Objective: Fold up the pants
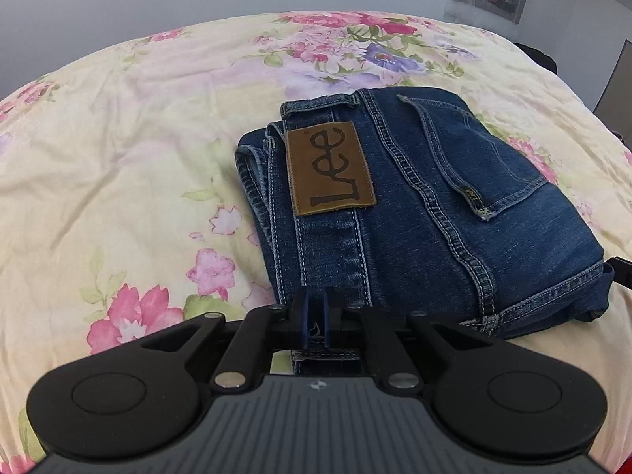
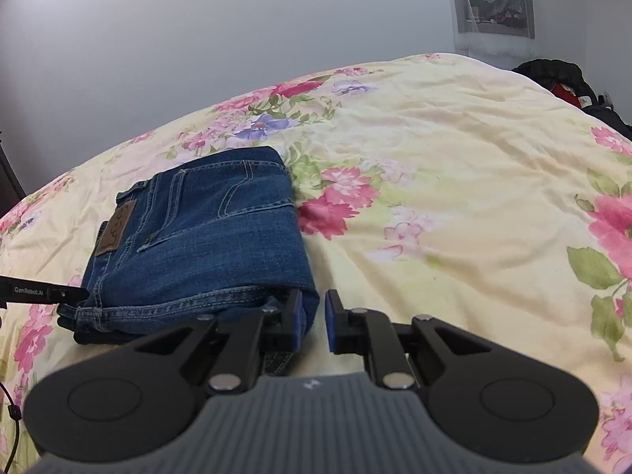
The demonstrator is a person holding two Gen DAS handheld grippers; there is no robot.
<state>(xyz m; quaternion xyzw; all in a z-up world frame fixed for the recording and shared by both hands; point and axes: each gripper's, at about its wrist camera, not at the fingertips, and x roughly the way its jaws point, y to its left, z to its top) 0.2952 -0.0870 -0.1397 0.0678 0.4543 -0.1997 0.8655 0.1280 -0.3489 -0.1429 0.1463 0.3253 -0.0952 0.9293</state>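
Note:
Blue jeans [image 1: 426,205] lie folded into a compact stack on the floral bedspread, brown Lee patch [image 1: 330,170] and back pocket up. My left gripper [image 1: 315,318] is at the stack's near edge, its blue pads nearly together with a thin bit of denim between them. In the right wrist view the jeans [image 2: 205,237] lie left of centre. My right gripper [image 2: 314,316] is open at the stack's near right corner; its left finger [image 2: 294,316] touches the denim and nothing sits between the pads. The left gripper's tip [image 2: 43,291] shows at the left edge.
The yellow floral bedspread [image 2: 454,197] stretches wide to the right of the jeans and also to their left [image 1: 118,177]. A grey wall runs behind the bed. Dark bags or clothes [image 2: 561,79] sit at the far right corner.

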